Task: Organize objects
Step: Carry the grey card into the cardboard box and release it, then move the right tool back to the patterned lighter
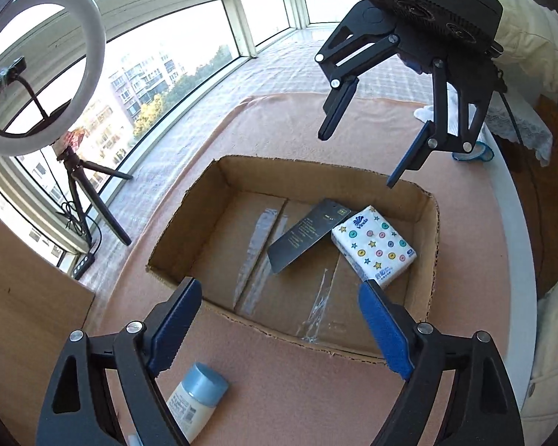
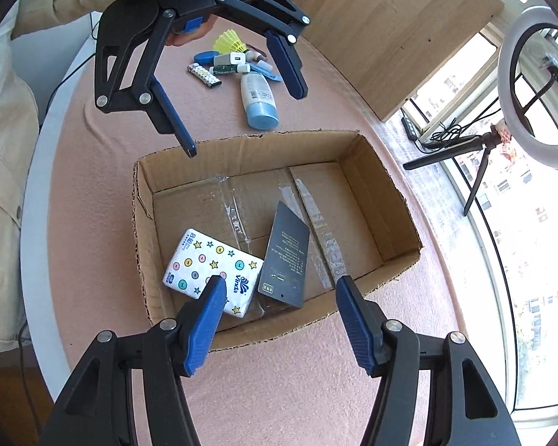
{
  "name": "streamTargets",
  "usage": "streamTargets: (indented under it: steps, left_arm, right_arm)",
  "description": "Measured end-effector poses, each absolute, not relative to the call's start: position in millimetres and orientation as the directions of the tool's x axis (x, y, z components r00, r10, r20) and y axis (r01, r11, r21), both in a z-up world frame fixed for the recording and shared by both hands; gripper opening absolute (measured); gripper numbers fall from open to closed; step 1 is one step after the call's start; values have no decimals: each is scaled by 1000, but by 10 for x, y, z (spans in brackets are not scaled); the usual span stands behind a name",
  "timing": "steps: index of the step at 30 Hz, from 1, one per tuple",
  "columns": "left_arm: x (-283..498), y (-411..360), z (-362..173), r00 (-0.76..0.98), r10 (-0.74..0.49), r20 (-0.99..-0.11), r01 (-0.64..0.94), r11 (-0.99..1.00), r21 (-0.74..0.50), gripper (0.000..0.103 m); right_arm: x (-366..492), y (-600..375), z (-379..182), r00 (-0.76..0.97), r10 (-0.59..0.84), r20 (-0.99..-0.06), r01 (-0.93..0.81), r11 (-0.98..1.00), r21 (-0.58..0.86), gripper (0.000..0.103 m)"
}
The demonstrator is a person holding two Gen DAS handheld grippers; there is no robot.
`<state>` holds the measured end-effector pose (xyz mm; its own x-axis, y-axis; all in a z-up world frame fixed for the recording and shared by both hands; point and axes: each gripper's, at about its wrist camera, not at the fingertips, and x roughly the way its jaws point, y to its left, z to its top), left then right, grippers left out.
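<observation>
Hanging over the box (image 2: 375, 186), my two claws — left gripper (image 2: 241, 100) and right gripper (image 2: 279, 312) — were both spread wide and empty. The tissue pack (image 2: 204, 264) and dark card (image 2: 286, 256) lay inside it. Next, I guessed, the bottle (image 2: 258, 98) just beyond the box needed grabbing.

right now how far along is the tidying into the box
Early on. Done: a tissue pack and a dark flat card lie inside the cardboard box. In hand: nothing; the left claw and right claw both hang open and empty over the box. Left: the blue-capped bottle, lighter, yellow shuttlecock and the other small items still piled on the pink cloth beyond the box.
</observation>
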<state>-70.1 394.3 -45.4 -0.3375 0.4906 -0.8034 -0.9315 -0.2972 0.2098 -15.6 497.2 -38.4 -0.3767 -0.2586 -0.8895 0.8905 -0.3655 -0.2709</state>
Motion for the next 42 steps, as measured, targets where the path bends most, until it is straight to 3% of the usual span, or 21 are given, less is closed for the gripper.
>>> streamTargets:
  steps: [4, 9, 12, 18, 25, 29, 33, 42]
  left_arm:
    - [-611, 3581, -319, -405, 490, -772, -899, -367, 239, 90]
    - [-617, 2985, -138, -503, 470, -725, -828, -503, 249, 95]
    - [-636, 2479, -164, -553, 430, -714, -761, -610, 222, 96]
    - [-630, 1172, -514, -648, 245, -721, -518, -836, 182, 96]
    - [-401, -52, -856, -656, 118, -745, -266, -961, 82, 96]
    - [-176, -355, -995, -653, 87, -752, -210, -975, 69, 96]
    - [11, -507, -1085, -647, 68, -759, -174, -983, 60, 96]
    - [261, -577, -1166, -638, 60, -768, -153, -987, 50, 96]
  right_arm:
    - [-121, 4869, -315, -400, -251, -881, 870, -406, -280, 67]
    - [-199, 4595, -223, -439, -250, -863, 821, -502, -272, 71]
    - [-242, 4332, -207, -452, -247, -857, 793, -551, -260, 81]
    - [-194, 3430, -214, -483, -213, -849, 744, -611, -270, 81]
    - [-122, 2215, -554, -411, -260, -874, 713, -689, -131, 81]
    - [-224, 1860, -960, -385, -254, -887, 675, -733, -83, 81]
    - [-325, 1747, -1190, -400, -230, -887, 687, -716, -124, 81]
    - [-534, 1621, -1387, -354, -238, -905, 827, -531, -183, 81]
